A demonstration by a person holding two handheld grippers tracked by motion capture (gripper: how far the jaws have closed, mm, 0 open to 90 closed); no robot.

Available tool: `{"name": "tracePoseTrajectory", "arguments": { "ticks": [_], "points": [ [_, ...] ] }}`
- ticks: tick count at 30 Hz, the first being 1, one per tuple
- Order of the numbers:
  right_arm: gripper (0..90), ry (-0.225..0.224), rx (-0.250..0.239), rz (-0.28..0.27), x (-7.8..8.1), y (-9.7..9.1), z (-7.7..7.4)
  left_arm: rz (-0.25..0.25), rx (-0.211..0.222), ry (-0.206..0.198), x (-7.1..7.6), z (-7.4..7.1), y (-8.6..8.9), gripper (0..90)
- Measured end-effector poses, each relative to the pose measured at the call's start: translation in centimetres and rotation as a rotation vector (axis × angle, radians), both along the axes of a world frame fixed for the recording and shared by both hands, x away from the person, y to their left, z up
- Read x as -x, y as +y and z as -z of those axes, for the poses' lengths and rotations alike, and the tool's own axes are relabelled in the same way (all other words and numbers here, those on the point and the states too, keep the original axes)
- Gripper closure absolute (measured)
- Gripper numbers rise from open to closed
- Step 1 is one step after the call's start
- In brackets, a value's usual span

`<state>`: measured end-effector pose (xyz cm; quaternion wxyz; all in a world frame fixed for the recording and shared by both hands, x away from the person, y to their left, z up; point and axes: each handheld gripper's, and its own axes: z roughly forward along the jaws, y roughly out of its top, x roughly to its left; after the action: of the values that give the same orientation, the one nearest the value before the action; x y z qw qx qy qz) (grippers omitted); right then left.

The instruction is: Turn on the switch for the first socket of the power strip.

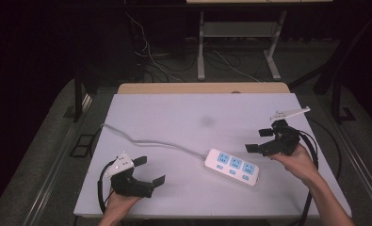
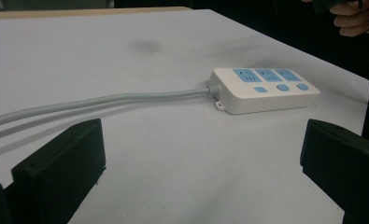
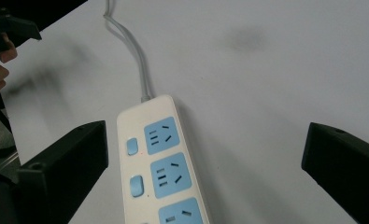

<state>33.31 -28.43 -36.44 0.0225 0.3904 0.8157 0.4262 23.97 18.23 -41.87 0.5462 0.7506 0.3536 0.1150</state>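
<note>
A white power strip (image 1: 231, 166) with three blue sockets and blue switches lies on the white table (image 1: 174, 113), right of centre; its grey cable (image 1: 146, 140) runs off to the left edge. My left gripper (image 1: 151, 170) rests open near the front left, pointing at the power strip (image 2: 264, 89) from a distance. My right gripper (image 1: 259, 140) is held open just right of the strip, jaws wide, looking down on the power strip (image 3: 156, 168) with nothing between its fingers.
The table's far edge shows a wooden strip (image 1: 202, 88). Beyond it stand metal table legs (image 1: 201, 47) and loose cables (image 1: 155, 61) on the floor. A faint dark smudge (image 1: 206, 122) marks the table's middle.
</note>
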Motion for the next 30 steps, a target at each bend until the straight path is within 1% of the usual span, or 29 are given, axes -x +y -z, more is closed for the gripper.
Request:
{"name": "tracePoseTrajectory", "arguments": {
  "ticks": [8, 13, 20, 25, 30],
  "points": [
    [0.2, 0.011, -0.049, 0.021, 1.7, -1.7, 1.1, 0.004, -0.004, 0.002, 0.0, 0.0, 0.0, 0.0],
    [0.2, 0.012, -0.063, 0.028, 2.7, -2.2, 1.6, 0.005, -0.005, 0.002, 0.0, 0.0, -0.1, 0.0],
    [0.2, 0.007, -0.076, 0.029, 4.0, -2.4, 2.2, 0.005, -0.003, 0.002, 0.0, 0.0, -0.1, 0.0],
    [0.2, 0.009, -0.08, 0.026, 4.9, -2.4, 3.1, 0.006, -0.006, 0.003, 0.0, 0.0, -0.1, 0.0],
    [0.3, 0.005, -0.087, 0.038, 5.8, -2.4, 4.0, 0.006, -0.005, 0.004, 0.0, 0.0, -0.1, 0.0]
  ]
}}
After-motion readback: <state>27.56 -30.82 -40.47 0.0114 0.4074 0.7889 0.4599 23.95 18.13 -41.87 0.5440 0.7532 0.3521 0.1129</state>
